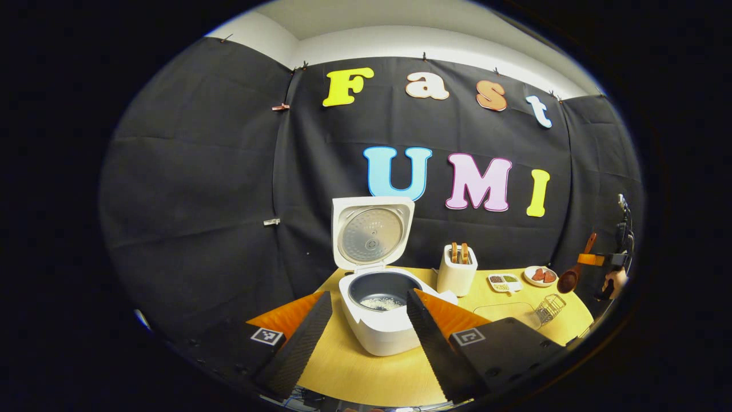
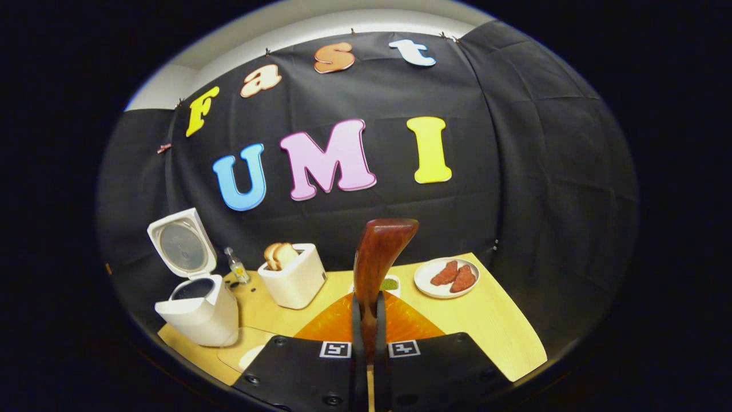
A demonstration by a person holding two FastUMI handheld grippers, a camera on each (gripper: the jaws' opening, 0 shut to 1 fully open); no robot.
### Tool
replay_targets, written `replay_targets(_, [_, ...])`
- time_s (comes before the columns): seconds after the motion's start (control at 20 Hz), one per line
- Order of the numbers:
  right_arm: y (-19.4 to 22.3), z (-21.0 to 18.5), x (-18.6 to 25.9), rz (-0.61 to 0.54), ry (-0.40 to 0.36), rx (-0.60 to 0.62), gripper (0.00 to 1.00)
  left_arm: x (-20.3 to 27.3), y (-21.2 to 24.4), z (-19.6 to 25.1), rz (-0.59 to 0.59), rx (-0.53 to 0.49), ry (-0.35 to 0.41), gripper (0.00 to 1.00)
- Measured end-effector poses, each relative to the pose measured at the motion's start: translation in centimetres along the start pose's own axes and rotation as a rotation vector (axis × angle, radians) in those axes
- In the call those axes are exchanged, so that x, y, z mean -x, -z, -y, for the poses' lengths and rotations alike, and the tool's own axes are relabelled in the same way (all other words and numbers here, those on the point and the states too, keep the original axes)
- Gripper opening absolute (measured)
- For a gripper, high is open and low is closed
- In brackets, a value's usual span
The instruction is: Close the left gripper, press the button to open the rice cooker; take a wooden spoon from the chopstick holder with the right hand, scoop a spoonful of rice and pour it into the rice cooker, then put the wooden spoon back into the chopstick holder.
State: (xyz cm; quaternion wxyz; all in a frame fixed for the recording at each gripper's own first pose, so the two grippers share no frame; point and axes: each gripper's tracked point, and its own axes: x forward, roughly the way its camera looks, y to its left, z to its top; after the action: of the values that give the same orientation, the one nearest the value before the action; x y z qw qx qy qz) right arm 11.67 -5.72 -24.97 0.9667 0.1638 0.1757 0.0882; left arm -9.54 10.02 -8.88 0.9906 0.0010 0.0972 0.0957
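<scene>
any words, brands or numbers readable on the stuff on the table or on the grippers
No readable text.
rice cooker lid: tiny marks inside, too small to read.
left gripper and right gripper: square coded markers, no letters.
wooden spoon, toaster: no print visible.

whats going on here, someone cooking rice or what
A person works two handheld tongs at a yellow table. The rice cooker stands with its lid up, and some rice lies in the pot. The right tongs are shut on a wooden spoon, held up in the air off to the side. The left tongs hang open in front of the cooker.
</scene>
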Motion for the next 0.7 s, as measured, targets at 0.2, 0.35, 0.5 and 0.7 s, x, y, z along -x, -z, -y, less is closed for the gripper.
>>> replay_targets(0.2, [4.3,1.5,-2.3,-0.081,0.014,0.003,0.09,-0.3,-0.2,1.4,-0.007,-0.013,-0.003,0.92])
replay_targets(0.35, [6.5,2.5,-3.3,-0.125,0.031,-0.003,0.09,-0.2,-0.6,1.8,-0.011,-0.028,-0.022,0.92])
replay_targets(0.5, [8.9,3.3,-4.5,-0.184,0.037,-0.043,0.09,0.0,-0.7,1.9,-0.013,-0.041,-0.036,0.92])
replay_targets(0.7, [10.8,4.6,-4.7,-0.24,0.07,-0.123,0.12,0.0,-0.8,1.5,-0.018,-0.034,-0.045,0.91])
